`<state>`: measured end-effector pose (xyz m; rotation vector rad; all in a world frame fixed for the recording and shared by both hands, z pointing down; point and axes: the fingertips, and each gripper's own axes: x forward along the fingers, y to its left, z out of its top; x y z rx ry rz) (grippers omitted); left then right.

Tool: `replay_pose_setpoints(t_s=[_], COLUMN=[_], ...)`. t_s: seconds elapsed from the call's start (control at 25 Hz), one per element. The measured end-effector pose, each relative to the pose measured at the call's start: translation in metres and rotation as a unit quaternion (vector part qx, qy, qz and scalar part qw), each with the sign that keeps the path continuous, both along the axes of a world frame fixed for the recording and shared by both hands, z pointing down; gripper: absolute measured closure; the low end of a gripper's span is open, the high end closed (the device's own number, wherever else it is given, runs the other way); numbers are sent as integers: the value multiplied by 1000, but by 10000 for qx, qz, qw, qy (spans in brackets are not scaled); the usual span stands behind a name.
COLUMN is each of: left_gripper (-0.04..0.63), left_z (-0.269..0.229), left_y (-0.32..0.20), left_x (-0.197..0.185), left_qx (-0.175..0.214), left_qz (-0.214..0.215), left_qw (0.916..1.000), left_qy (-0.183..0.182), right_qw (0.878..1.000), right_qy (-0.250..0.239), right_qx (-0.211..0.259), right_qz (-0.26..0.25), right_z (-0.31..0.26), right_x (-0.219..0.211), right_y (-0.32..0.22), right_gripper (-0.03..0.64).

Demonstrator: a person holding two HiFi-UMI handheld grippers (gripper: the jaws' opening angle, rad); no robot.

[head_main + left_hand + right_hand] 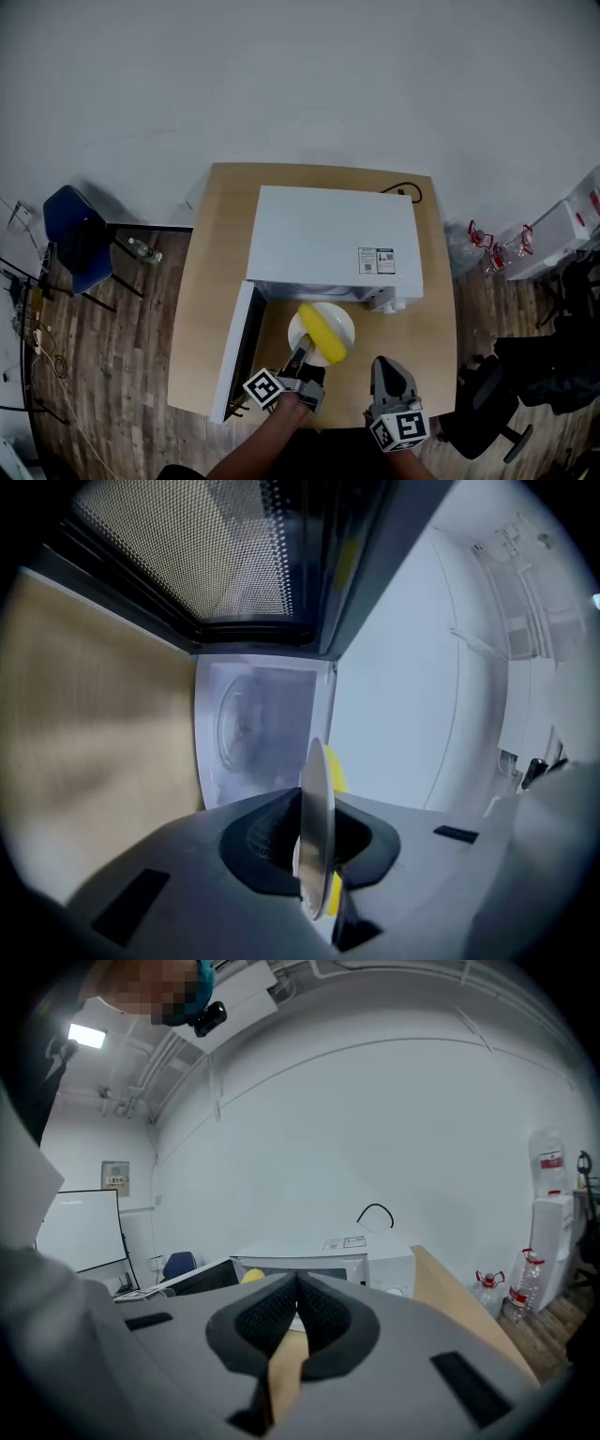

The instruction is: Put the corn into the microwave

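Observation:
The yellow corn lies on a white plate that hovers just in front of the white microwave, whose door stands swung open to the left. My left gripper is shut on the plate's near rim. In the left gripper view the plate shows edge-on between the jaws with the corn behind it, and the cavity with its glass turntable lies ahead. My right gripper is shut and holds nothing, to the right of the plate; its view shows the microwave ahead.
The microwave takes up most of the wooden table, with a black cable at its back right. A blue chair stands on the floor to the left. Water bottles and a black office chair are to the right.

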<state>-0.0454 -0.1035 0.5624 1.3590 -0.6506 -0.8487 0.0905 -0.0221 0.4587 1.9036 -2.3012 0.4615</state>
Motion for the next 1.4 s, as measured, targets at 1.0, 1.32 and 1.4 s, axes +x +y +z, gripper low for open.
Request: replay_pose_setpoints(t_s=[1.0,1.32,1.4], left_gripper=[568,568,568], left_z=[95,116,119], left_y=[-103,-121,-125], left_x=[0,-9,-10], left_qx=[-57,-182,-215], left_qz=[-1133,-1425,-1485], left_qw=[9935,9889,9879], left_qy=[-120,-373,-379], right_qw=[9970,9939,9936], right_qy=[-24,25,29], right_qx=[-624,-873,-909], right_qz=[-454,-668,-662], right_z=[46,64,66], right_x=[-2,-8,-6], right_y=[-60,-57,-57], right_gripper=[557,557,557])
